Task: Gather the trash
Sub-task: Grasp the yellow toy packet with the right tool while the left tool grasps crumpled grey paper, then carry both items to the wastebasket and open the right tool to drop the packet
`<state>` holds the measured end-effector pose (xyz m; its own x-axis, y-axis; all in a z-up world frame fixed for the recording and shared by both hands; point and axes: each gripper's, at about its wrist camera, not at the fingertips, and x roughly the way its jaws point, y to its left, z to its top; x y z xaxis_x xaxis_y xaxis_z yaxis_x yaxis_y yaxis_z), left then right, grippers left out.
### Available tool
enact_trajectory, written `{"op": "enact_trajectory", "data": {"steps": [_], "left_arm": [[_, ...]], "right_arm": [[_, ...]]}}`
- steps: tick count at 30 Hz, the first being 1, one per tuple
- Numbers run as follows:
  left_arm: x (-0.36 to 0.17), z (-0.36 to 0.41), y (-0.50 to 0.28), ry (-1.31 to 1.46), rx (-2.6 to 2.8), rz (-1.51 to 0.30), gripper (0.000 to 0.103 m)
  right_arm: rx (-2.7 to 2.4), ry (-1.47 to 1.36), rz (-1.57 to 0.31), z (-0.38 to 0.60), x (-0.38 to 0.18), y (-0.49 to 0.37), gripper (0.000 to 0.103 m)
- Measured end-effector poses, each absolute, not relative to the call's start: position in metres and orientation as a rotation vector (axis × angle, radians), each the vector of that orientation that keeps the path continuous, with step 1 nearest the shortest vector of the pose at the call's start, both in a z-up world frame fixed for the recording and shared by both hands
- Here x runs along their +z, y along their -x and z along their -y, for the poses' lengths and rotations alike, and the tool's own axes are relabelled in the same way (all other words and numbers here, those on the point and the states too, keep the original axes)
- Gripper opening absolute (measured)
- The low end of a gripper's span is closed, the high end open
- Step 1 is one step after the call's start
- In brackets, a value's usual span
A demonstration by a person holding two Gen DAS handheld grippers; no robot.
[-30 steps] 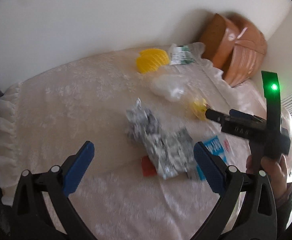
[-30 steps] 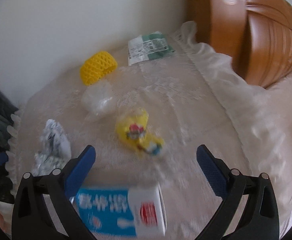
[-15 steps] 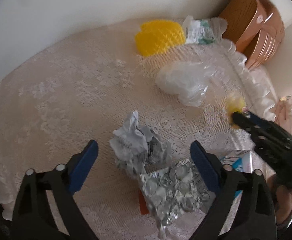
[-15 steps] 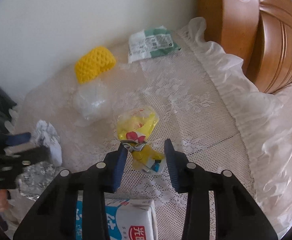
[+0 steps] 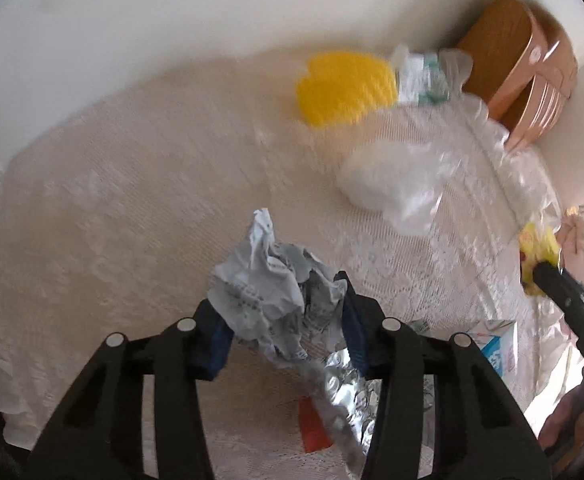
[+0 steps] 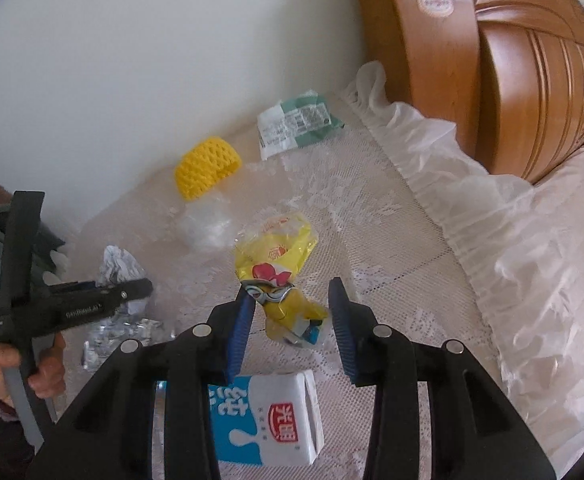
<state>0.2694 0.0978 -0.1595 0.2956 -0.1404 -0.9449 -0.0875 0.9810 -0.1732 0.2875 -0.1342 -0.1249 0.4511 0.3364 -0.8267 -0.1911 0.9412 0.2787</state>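
Both claws have just been closed from wide open, each with a piece of litter between its jaws. The left claw [image 5: 282, 330] is now clamped on the crumpled paper [image 5: 270, 280], whose folds are pinched between the blue pads. The right claw [image 6: 290, 326] has been drawn in around the yellow snack wrapper [image 6: 278, 276]. The left pad is seen touching the wrapper's lower half; whether the right pad presses on it cannot be judged with certainty, since a gap appears to remain on that side. The wrapper seems lifted slightly off the lace cloth [image 6: 371, 216], which suggests that it is held. Two pieces are therefore judged to be secured and ready to be carried off, although no bin is seen in either view.

Much is left uncollected on the lace-covered surface: the yellow foam net [image 6: 206, 166], the clear plastic bag [image 6: 206, 226], the green-and-white packet [image 6: 295, 122], the milk carton [image 6: 264, 420] and the foil blister pack [image 6: 124, 334].

The carton's printing and the carved wooden headboard [image 6: 491, 64] are shown clearly only from the right wrist, as are the left claw from the side and the hand [image 6: 24, 364] on its handle. A small red-orange scrap [image 5: 311, 426] beside the foil is shown only from the left wrist, where the picture is blurred by motion.
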Motion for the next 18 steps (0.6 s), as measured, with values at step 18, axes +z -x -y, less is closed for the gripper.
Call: {"op": "enact_trajectory", "data": {"steps": [18], "left_arm": [[-0.043, -0.033, -0.152, 0.016, -0.16, -1.022, 0.046]], "right_arm": [[0.135, -0.247, -0.956, 0.199, -0.082, -0.128, 0.04]]}}
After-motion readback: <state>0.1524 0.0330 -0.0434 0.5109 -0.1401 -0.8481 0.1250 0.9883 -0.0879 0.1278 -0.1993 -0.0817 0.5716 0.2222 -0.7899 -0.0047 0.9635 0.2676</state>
